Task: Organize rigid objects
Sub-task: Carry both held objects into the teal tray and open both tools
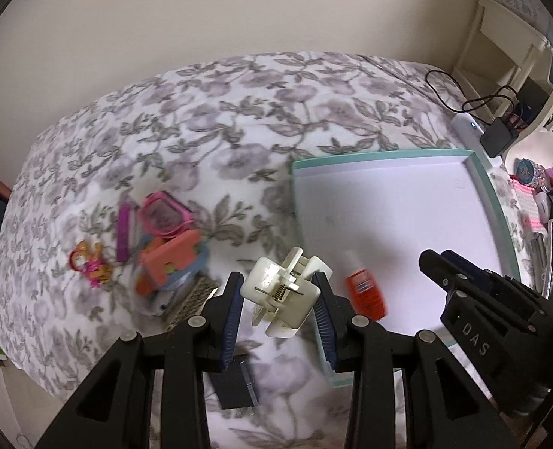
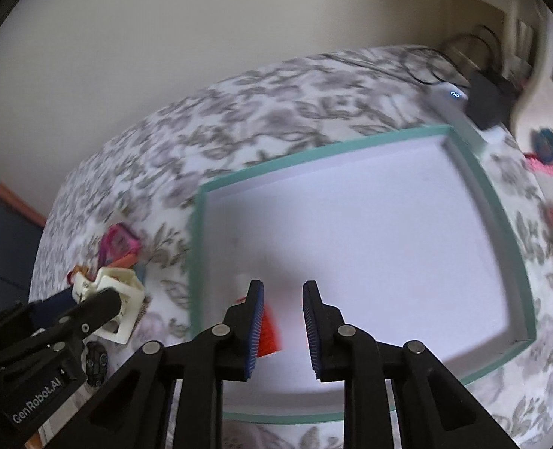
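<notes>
- At your 9 o'clock in the left wrist view, a pile of small toys (image 1: 156,247) lies on the floral bedspread (image 1: 209,127): a keychain figure (image 1: 91,262), a magenta bar (image 1: 123,235), a pink watch-like case (image 1: 166,219) and an orange block (image 1: 169,258) touching one another.
- Your left tool (image 1: 279,292) is clamped on the white spring clip (image 1: 282,292), its blue pads pressing both sides; the clip is lifted off the bed, tilted, just left of the tray's near-left corner.
- A dark blue rectangular piece (image 1: 235,381) lies on the bedspread under that tool, at 6 o'clock.
- The orange bottle (image 1: 364,290) with a white cap lies inside the teal-rimmed tray (image 1: 495,202), near its left edge, at about 5 o'clock from centre.
- Your right tool (image 2: 283,321) hangs over the tray's near-left area with its fingers apart and nothing between them; the orange bottle (image 2: 269,336) shows blurred beside and partly behind the left finger.
- In the right wrist view, the white spring clip (image 2: 108,299) sits at 9 o'clock in the other tool, left of the tray rim (image 2: 197,262).
- At 1 o'clock past the tray, a black box (image 1: 499,136) with cables rests by the headboard.
</notes>
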`<state>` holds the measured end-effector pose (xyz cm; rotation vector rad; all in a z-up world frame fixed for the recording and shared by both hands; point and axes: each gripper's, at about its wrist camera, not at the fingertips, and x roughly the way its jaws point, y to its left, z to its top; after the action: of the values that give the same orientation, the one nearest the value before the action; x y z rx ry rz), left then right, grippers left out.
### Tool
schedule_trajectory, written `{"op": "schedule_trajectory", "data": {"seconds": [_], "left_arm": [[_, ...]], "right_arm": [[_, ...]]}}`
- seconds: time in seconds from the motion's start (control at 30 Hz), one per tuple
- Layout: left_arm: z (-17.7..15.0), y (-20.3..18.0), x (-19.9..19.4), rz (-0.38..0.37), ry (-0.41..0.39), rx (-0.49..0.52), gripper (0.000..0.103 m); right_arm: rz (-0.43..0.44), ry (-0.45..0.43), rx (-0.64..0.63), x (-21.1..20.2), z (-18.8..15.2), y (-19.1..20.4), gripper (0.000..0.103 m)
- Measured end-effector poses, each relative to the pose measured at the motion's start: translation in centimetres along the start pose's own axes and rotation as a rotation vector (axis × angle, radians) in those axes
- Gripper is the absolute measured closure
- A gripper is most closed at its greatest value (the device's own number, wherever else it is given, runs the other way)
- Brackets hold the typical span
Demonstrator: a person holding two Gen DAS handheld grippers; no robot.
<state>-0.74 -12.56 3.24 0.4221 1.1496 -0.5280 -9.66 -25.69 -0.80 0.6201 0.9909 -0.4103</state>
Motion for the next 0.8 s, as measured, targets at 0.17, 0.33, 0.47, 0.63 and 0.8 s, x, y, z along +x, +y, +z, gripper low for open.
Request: {"op": "schedule_trajectory", "data": {"seconds": [0.17,0.33,0.47,0.63,0.8], "left_arm": [[0.5,-0.8,0.8,-0.022,0.004,-0.029,0.064],[0.8,-2.4,2.6,-0.057,0.023,-0.024,0.064],[0.8,-3.0,4.5,-0.067,0.046,-0.033,0.064],[1.0,-4.0,5.8,-0.100,0.050,-0.025,0.064],[1.2,-4.4,6.2,-0.137,0.043,-0.035,0.064]], "right_arm": [[0.006,0.016,0.002,0.4,0.0,-0.5,0.080],[-0.026,0.022,0.007,0.7,-0.1,-0.9,0.080],[-0.057,0.032,0.042,1.3,-0.1,-2.4,0.080],[-0.083,0.055,0.047,2.0,-0.3,-3.1,0.080],[-0.102,0.063,0.045,2.2,-0.5,-3.3,0.080]]}}
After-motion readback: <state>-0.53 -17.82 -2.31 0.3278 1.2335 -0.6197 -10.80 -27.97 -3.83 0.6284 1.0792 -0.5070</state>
